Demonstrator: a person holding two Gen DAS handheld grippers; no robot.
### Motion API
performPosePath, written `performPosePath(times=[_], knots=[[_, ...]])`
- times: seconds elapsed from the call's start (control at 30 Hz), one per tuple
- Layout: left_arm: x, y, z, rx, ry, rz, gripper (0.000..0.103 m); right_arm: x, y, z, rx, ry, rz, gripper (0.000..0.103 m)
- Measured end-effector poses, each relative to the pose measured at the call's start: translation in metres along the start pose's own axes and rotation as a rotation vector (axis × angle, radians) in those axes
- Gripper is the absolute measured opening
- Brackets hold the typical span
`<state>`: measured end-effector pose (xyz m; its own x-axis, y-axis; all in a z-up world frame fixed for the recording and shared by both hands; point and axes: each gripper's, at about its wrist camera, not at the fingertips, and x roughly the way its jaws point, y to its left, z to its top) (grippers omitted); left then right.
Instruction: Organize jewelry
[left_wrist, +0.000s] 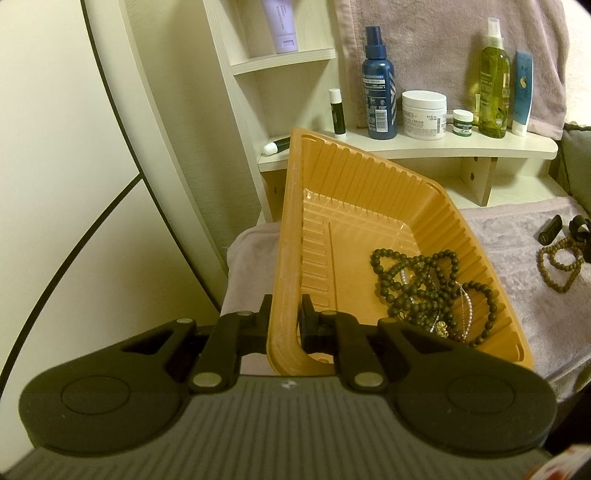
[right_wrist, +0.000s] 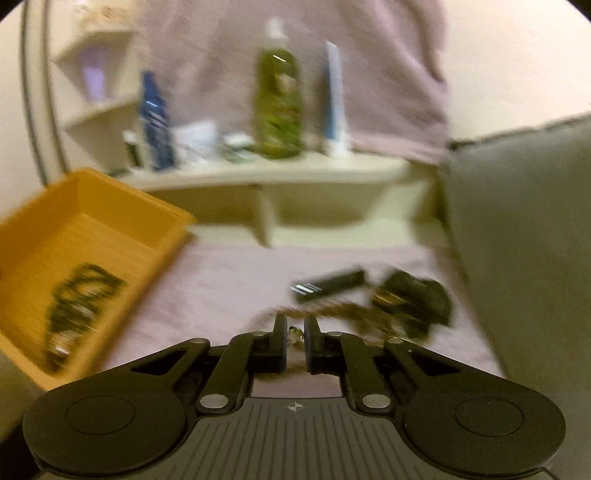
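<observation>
My left gripper is shut on the near wall of an orange ribbed tray and holds it tilted over a pink towel. Dark bead necklaces and a pale chain lie heaped in the tray's low corner. The right wrist view is blurred. There my right gripper has its jaws almost together on a brown bead string, which trails to the right over the towel. The same brown bead string shows at the right edge of the left wrist view. The orange tray sits to the left of the right gripper.
A black stick-shaped item and a black lumpy object lie just beyond the brown beads. A cream shelf behind carries bottles and jars. A grey cushion rises on the right. A curved cream panel stands on the left.
</observation>
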<state>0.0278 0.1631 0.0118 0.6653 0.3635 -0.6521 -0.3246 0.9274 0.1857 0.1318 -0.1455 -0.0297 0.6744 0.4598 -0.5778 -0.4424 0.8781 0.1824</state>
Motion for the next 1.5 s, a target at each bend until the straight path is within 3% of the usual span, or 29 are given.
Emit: performPosePath(times=[0.2, 0.37, 0.53, 0.87, 0.93, 0.97, 1.0, 1.27, 1.5], knots=[[-0.001, 0.000, 0.000, -0.005, -0.001, -0.002, 0.011, -0.007, 0.059, 0.027, -0.057, -0.028, 0.205, 0.009], [-0.001, 0.002, 0.000, -0.008, -0.002, -0.005, 0.011, -0.003, 0.100, 0.033, -0.122, -0.022, 0.325, 0.009], [-0.001, 0.002, 0.000, -0.010, -0.002, -0.008, 0.011, 0.006, 0.124, 0.031, -0.154, 0.003, 0.378, 0.009], [-0.001, 0.003, 0.000, -0.013, -0.004, -0.010, 0.011, 0.022, 0.133, 0.020, -0.174, 0.087, 0.435, 0.011], [-0.001, 0.003, 0.000, -0.014, -0.004, -0.011, 0.011, 0.021, 0.131, 0.019, -0.167, 0.085, 0.431, 0.027], [-0.001, 0.003, 0.000, -0.014, -0.004, -0.011, 0.011, 0.020, 0.129, 0.019, -0.162, 0.081, 0.428, 0.047], [-0.001, 0.003, 0.000, -0.014, -0.004, -0.011, 0.011, 0.018, 0.126, 0.018, -0.160, 0.074, 0.421, 0.055], [-0.002, 0.002, -0.001, -0.016, -0.006, -0.010, 0.011, 0.004, 0.092, 0.013, -0.119, 0.061, 0.309, 0.055], [-0.002, 0.002, 0.000, -0.013, -0.005, -0.009, 0.011, -0.007, 0.035, 0.005, -0.003, 0.033, 0.118, 0.055]])
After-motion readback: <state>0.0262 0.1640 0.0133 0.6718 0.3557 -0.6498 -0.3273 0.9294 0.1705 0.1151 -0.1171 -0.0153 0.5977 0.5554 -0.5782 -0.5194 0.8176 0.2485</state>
